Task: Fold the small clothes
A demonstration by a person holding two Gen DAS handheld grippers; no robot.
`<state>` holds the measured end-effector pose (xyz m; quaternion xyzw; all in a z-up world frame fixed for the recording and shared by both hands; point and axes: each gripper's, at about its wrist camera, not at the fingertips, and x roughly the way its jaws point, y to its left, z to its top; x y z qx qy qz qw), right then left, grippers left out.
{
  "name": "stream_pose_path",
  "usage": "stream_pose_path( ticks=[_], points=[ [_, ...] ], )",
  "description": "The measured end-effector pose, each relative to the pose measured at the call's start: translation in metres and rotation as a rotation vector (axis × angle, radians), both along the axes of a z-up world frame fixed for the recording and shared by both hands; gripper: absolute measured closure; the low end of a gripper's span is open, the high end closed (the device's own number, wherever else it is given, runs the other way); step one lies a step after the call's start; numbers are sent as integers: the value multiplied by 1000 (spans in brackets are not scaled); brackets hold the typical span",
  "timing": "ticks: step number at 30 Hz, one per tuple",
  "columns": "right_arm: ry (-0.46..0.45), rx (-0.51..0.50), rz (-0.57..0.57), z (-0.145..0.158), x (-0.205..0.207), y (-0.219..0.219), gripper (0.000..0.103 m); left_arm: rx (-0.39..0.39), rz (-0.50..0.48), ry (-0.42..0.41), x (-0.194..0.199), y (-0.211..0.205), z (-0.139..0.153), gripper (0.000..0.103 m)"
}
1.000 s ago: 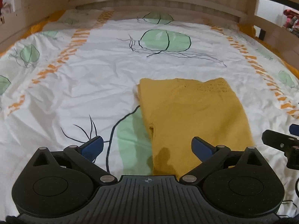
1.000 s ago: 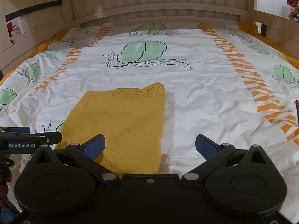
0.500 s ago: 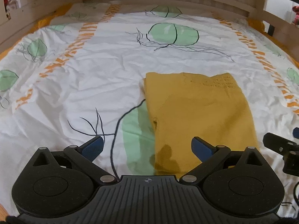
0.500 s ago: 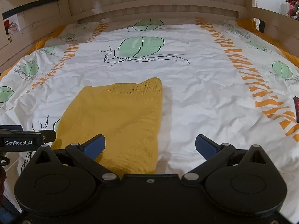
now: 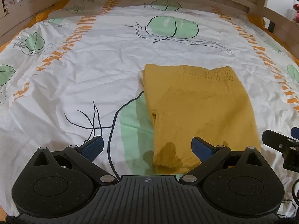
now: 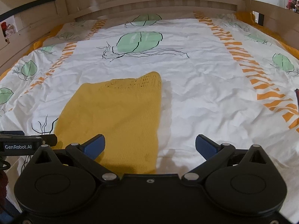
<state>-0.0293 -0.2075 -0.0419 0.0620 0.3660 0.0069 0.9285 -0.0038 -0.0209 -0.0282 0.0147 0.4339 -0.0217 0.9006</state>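
Note:
A small mustard-yellow knit garment [image 5: 198, 108] lies folded flat on the bed, its lacy hem at the far end; the right wrist view shows it [image 6: 115, 115] left of centre. My left gripper [image 5: 147, 147] hovers open over the garment's near left corner, nothing between its blue pads [image 5: 93, 146]. My right gripper [image 6: 150, 146] is open too, above the garment's near right edge, and it holds nothing. Each gripper's black body shows at the edge of the other's view.
The bed is covered by a white sheet [image 5: 97, 78] with green leaves and orange stripes. Wooden rails [image 6: 149, 1] run along the far end and both sides. A dark red object [image 6: 297, 95] peeks in at the right edge.
Both grippers have drawn back and slightly up from the garment, which now sits a bit farther off in each view. The garment itself has not moved. Both stay open.

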Motion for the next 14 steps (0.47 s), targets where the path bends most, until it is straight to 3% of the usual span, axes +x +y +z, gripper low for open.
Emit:
stream_pose_path(
  ticks=[14],
  points=[
    [20,15,-2,-4,4,0,1,5,-7,5,1,-3,-3,2]
  ],
)
